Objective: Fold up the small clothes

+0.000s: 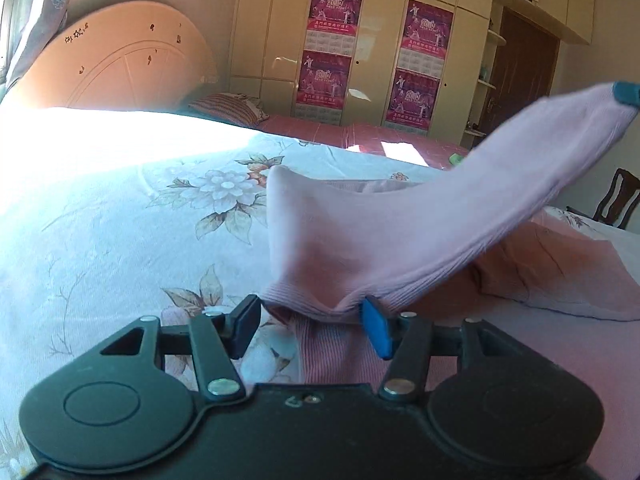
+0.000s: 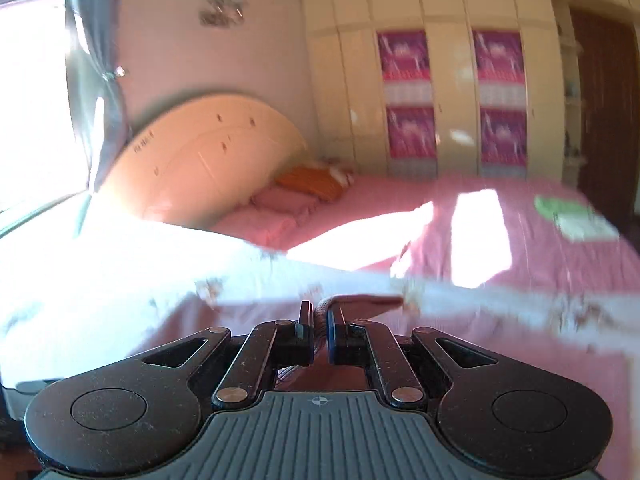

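Note:
A pale pink sock (image 1: 400,232) stretches through the air over the bed, from low in the middle up to the right. Its ribbed cuff sags between the fingers of my left gripper (image 1: 310,330), whose jaws stand apart and do not pinch it. The toe end is clamped at the upper right by my right gripper's blue fingertip (image 1: 626,94). In the right wrist view the right gripper (image 2: 320,328) is shut on a thin fold of the pink sock (image 2: 360,302). A second ribbed pink piece (image 1: 332,356) lies on the bed under the left gripper.
A white floral quilt (image 1: 120,220) covers the near bed, with a pink cloth (image 1: 560,276) lying at the right. Behind are a pink bedsheet (image 2: 520,248), a rounded headboard (image 1: 120,60), a wardrobe with posters (image 1: 332,44), a green packet (image 2: 560,208) and a wooden chair (image 1: 618,200).

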Available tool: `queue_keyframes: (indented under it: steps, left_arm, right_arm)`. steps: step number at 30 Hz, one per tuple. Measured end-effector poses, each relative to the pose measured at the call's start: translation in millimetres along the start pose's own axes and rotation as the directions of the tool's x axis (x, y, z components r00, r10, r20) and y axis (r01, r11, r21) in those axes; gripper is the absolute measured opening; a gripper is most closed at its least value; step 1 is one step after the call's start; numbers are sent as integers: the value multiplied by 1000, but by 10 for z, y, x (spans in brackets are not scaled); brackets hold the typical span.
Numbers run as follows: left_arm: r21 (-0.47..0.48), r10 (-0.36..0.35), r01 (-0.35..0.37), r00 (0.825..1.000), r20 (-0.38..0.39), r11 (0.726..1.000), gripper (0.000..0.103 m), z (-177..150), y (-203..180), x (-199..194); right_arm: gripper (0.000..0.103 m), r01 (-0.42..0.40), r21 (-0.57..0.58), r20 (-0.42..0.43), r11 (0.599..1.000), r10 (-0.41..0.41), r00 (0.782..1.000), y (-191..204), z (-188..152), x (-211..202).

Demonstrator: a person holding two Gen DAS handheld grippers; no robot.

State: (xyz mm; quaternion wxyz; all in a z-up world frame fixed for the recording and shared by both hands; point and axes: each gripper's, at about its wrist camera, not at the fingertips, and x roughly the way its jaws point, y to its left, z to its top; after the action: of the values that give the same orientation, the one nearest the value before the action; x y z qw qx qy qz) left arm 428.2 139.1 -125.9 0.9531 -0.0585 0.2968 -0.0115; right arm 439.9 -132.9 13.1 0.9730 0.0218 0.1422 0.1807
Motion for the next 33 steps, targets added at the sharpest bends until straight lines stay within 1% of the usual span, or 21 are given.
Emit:
queue_keyframes:
  steps: [1,2,3,4,6,8,10,12,14,18,19,21,24,26,27,28,29,30,31,32,33]
  left_arm:
    - [2,-10,10,1000,1,1000,57,13,-12,11]
    - [10,-10,10,1000,-3,1000,57,17,-30,34]
    - [17,-12,12,1000,-6,1000,55,23,-46,52]
    - [23,-13,13,1000,-7,1000,55,30,-63,66]
    - [37,-16,17,1000,-14,999,54,28,-82,94]
    - [40,-13,14,1000,-27,999,53,8,-76,120]
    - [33,-23,24,999,-28,999,53,-10,-55,112]
    - [40,-31,32,999,-34,999,53,-29,-39,100]
    - [41,-34,36,999,-29,999,53,-33,-33,82]
    - [27,-32,33,998,-47,999,53,-20,1,107]
    - [16,-33,34,999,-38,999,53,-1,11,82]
    - [-8,-66,66,998,15,998,54,44,22,-43]
    - [-11,-141,142,988,69,990,55,126,-32,-121]
    - [-2,-204,204,978,42,979,56,151,-102,-24]
    - [-2,-227,227,974,-3,974,58,148,-131,73]
    - [-9,-229,229,971,-68,973,59,127,-154,201]
    - [-19,-208,207,969,-136,978,59,70,-157,366]
    - [-3,-209,210,972,-111,978,59,40,-158,377]
    - [2,-209,211,970,-122,978,60,57,-163,385]
    - [-4,-213,214,969,-126,977,60,95,-155,366]
    - [-18,-224,224,968,-108,975,62,134,-128,332]
  right_arm:
    - [5,28,-28,32,999,-27,999,17,38,-89]
    - [5,69,-52,35,996,-67,997,2,13,-112]
    - [5,124,-74,-10,990,-125,992,-78,-113,-51]
    - [5,156,-47,-89,987,-160,983,-213,-251,58]
    - [5,195,68,-216,978,-176,960,-528,-559,216]
    - [5,238,73,-278,969,-209,937,-677,-805,290]
    - [5,257,106,-322,960,-212,923,-815,-977,287]
    - [5,277,108,-334,955,-228,915,-883,-1058,246]
    - [5,282,124,-336,951,-227,914,-913,-1091,220]
    - [5,282,114,-311,953,-235,921,-844,-1005,121]
    - [5,283,110,-304,953,-239,922,-814,-978,84]
    - [5,283,109,-295,953,-241,924,-792,-937,51]
    - [6,285,94,-298,954,-246,922,-805,-943,78]
    - [6,296,93,-319,951,-253,913,-825,-1011,127]
    - [6,303,92,-334,948,-257,907,-838,-1063,162]
    - [6,310,92,-351,946,-260,899,-853,-1123,191]
    - [6,320,93,-382,943,-263,886,-881,-1218,233]
    - [6,329,96,-421,940,-261,869,-912,-1307,274]
    - [6,330,100,-440,939,-256,861,-934,-1373,289]
    - [6,326,102,-430,940,-254,866,-932,-1365,262]
    - [6,332,104,-439,938,-256,861,-939,-1326,227]
